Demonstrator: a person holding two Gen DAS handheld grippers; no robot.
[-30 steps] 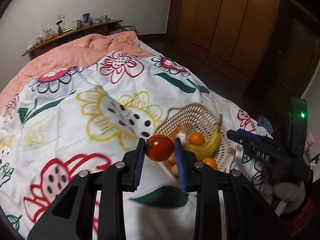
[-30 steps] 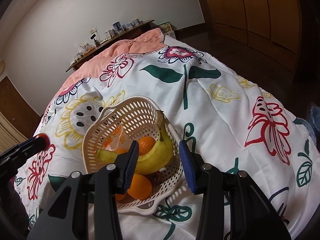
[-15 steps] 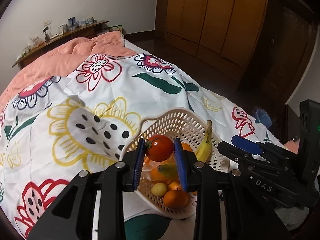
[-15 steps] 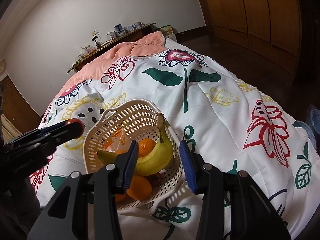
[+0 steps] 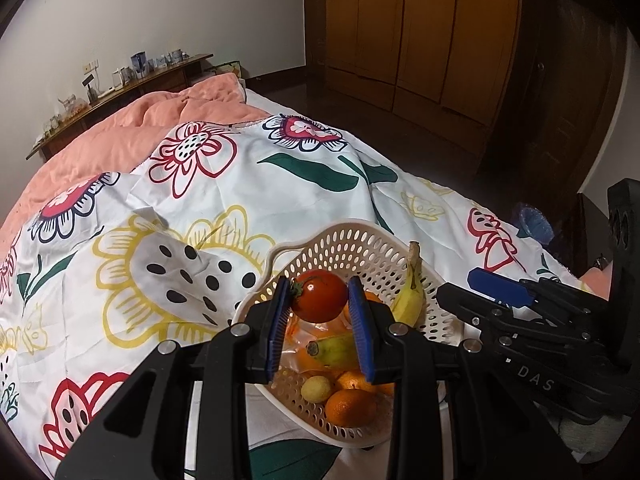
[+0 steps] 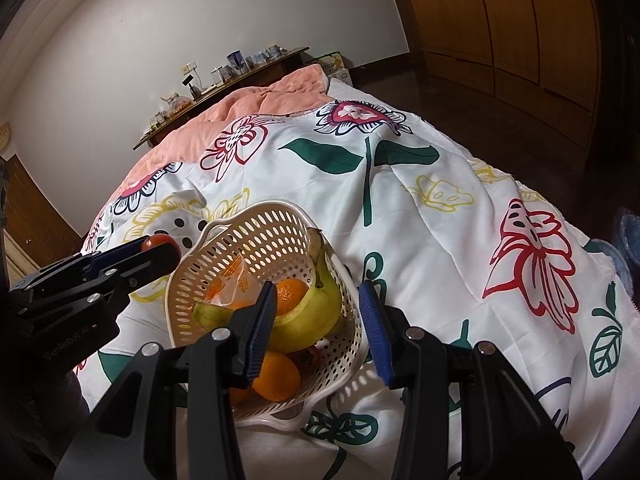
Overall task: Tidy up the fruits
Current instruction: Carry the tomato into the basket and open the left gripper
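Two handheld black grippers with blue finger pads meet over a cream perforated plastic basket resting on a white bedspread printed with large flowers. Seen from the left wrist camera, the left gripper is clamped on a round red tomato with a green stem, its pads pressing the fruit from 9 and 3 o'clock, poised above the basket's near-left rim. Inside the basket lie a yellow banana along the wall at 3 o'clock, a round orange at 6 o'clock, a small pale yellow fruit just beside it, and a crinkled clear plastic wrapper. From the right wrist camera, the right gripper has its fingers parted, straddling the basket's near wall; whether the pads press that wall cannot be told. A peach quilt covers the bed at 11 o'clock.
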